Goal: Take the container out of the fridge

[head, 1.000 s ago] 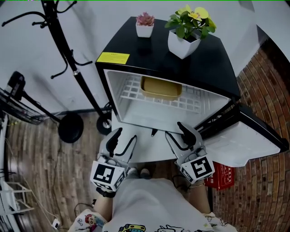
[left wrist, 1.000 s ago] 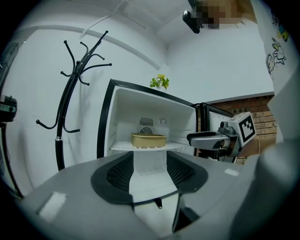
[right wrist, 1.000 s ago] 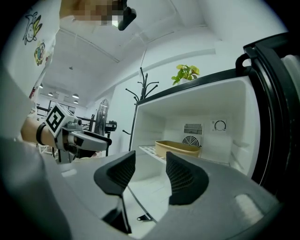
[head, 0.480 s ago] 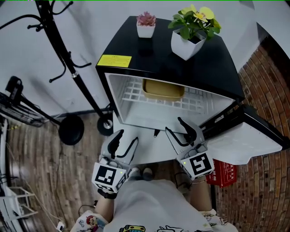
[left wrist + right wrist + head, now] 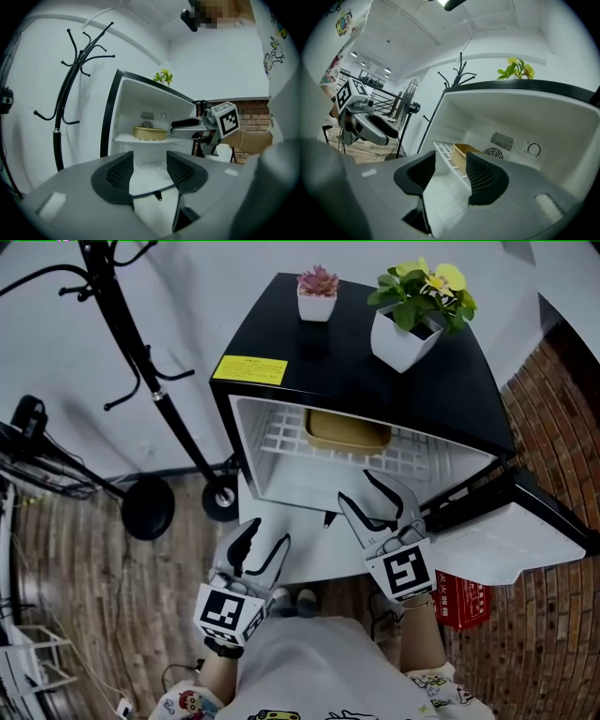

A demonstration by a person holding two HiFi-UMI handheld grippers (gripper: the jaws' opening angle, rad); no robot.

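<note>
Shallow tan rectangular container (image 5: 347,430) sits on the white wire shelf (image 5: 277,432) inside the small black fridge (image 5: 375,381), toward the back wall; nothing touches it; from the left gripper view it (image 5: 149,133) rests flat on the shelf, with the round vent behind it.

Fridge door (image 5: 525,531) swung wide open to the right; white interior below the shelf bare.

Right tongs (image 5: 358,488) at the mouth of the fridge, below the shelf's front edge, near the container but apart from it; jaws released and spread, nothing between them; in the right gripper view the shelf edge and the container (image 5: 464,152) show beyond the gap.

Left tongs (image 5: 267,532) lower and further left, out in front of the fridge, well apart from the container; jaws also spread, holding nothing.

On the fridge top: a white pot with a pink succulent (image 5: 317,293) and a white pot with a yellow-flowered green plant (image 5: 422,306); yellow sticker (image 5: 250,369) at the front left corner.

Black coat stand (image 5: 141,362) left of the fridge; red crate (image 5: 459,601) on the brick-pattern floor (image 5: 553,634) under the open door.
</note>
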